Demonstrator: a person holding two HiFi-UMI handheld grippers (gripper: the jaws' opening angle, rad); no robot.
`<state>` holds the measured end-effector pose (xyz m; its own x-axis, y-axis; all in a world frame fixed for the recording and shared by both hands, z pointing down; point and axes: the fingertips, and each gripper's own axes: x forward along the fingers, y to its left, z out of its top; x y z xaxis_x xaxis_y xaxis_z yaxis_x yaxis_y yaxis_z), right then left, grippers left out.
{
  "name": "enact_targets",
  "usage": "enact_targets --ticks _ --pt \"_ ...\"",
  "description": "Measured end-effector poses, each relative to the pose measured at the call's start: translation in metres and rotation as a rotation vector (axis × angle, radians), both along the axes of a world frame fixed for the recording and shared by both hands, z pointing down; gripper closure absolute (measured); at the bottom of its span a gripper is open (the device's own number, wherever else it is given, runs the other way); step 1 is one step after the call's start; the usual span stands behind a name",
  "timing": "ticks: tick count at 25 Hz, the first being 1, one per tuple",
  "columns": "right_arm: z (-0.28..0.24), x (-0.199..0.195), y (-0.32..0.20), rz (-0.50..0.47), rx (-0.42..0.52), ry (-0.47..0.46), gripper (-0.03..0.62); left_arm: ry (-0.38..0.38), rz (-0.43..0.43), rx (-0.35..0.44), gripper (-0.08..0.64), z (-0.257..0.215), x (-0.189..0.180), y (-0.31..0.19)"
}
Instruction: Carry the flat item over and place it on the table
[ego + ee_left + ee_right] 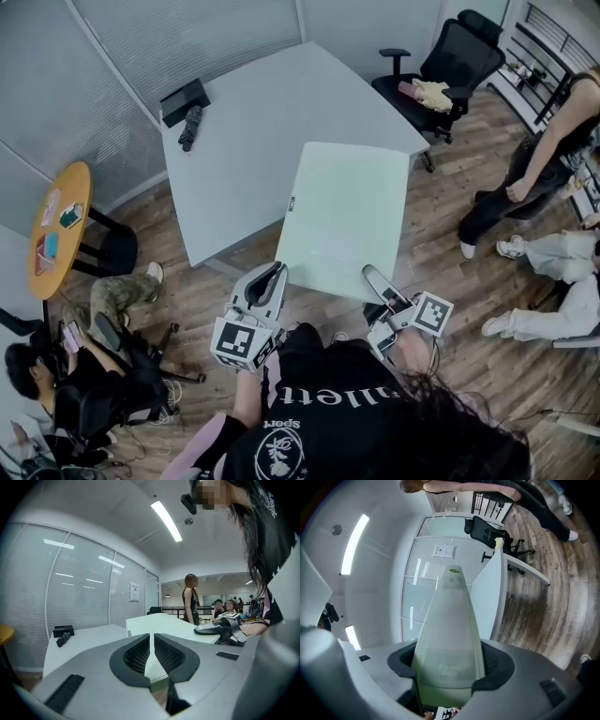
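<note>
A pale green flat board [345,216] hangs level over the wood floor, its far end above the near edge of the white table [253,122]. My left gripper [272,281] is shut on the board's near left corner. My right gripper [375,278] is shut on its near right corner. In the left gripper view the board [164,625] runs away between the nearly closed pads of the left gripper [152,637], and the right gripper [220,627] shows at its far side. In the right gripper view the board [450,630] fills the gap between the jaws of the right gripper [451,660].
A black box [184,100] and a dark roll [190,127] lie at the table's far left. A black office chair [441,70] stands behind the table. A round orange table [58,230] is at the left. People stand or sit at the right [544,159] and lower left [56,375].
</note>
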<state>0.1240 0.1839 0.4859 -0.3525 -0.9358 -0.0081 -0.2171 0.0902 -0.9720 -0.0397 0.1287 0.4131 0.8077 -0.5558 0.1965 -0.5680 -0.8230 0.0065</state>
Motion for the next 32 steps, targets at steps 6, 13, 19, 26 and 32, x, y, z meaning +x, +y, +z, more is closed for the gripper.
enact_targets --ticks 6,13,19,26,32 --pt "0.004 0.011 -0.015 0.000 0.002 -0.015 0.291 -0.022 -0.002 -0.003 0.514 0.000 0.011 -0.013" --pt "0.013 0.020 -0.049 0.014 -0.017 0.003 0.291 -0.030 0.019 -0.022 0.514 0.008 0.019 -0.049" --pt "0.018 0.024 -0.089 0.030 -0.067 0.013 0.291 -0.020 0.049 -0.017 0.514 0.008 0.028 -0.101" --pt "0.013 0.017 -0.156 0.037 -0.079 0.002 0.291 -0.018 0.067 -0.005 0.514 0.003 0.023 -0.168" --pt "0.019 0.004 -0.212 0.042 -0.113 -0.015 0.291 -0.002 0.050 -0.004 0.514 0.003 0.003 -0.224"
